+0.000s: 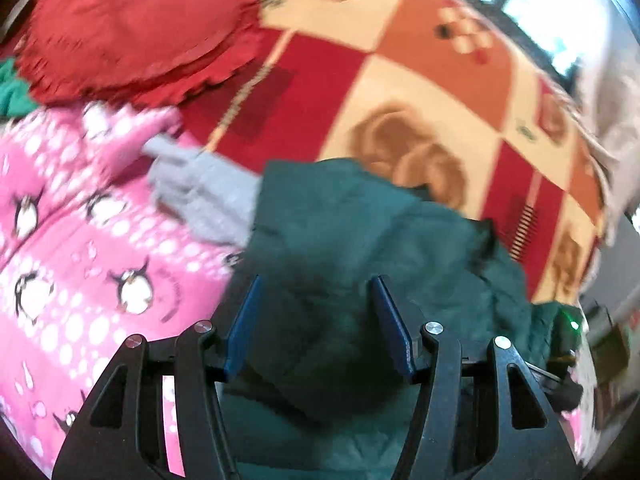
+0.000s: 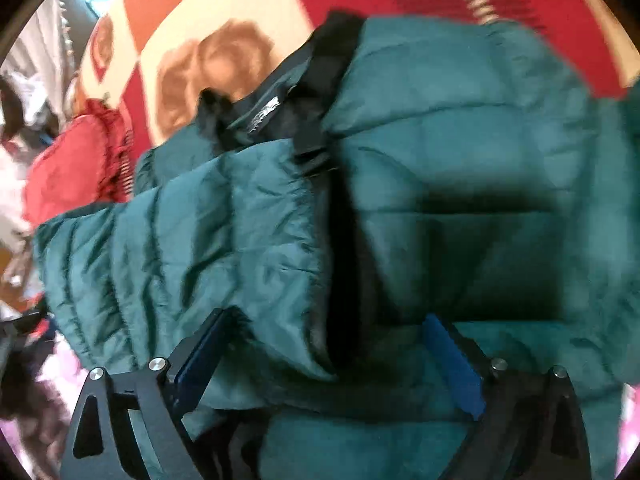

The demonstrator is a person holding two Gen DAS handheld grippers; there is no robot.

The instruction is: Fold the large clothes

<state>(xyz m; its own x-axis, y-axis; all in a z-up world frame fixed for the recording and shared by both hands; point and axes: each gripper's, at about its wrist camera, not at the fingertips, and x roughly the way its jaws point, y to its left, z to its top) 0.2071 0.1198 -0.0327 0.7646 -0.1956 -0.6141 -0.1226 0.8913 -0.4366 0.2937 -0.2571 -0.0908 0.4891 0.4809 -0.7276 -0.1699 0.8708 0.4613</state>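
A red, cream and orange patterned blanket (image 1: pixel 400 64) covers the surface. On it lies the teal puffer jacket (image 2: pixel 460 184), collar toward the far edge, long axis running away from the cameras. The left gripper (image 1: pixel 316 320) is half open and the right gripper (image 2: pixel 332 352) wide, both over jacket fabric, gripping nothing. A pink penguin blanket (image 1: pixel 80 240) lies beside it.

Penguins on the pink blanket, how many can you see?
5 on the pink fleece penguin blanket in the left wrist view: upper left, upper middle, left, centre, and one at the bottom. More may hide under the dark green puffer jacket.
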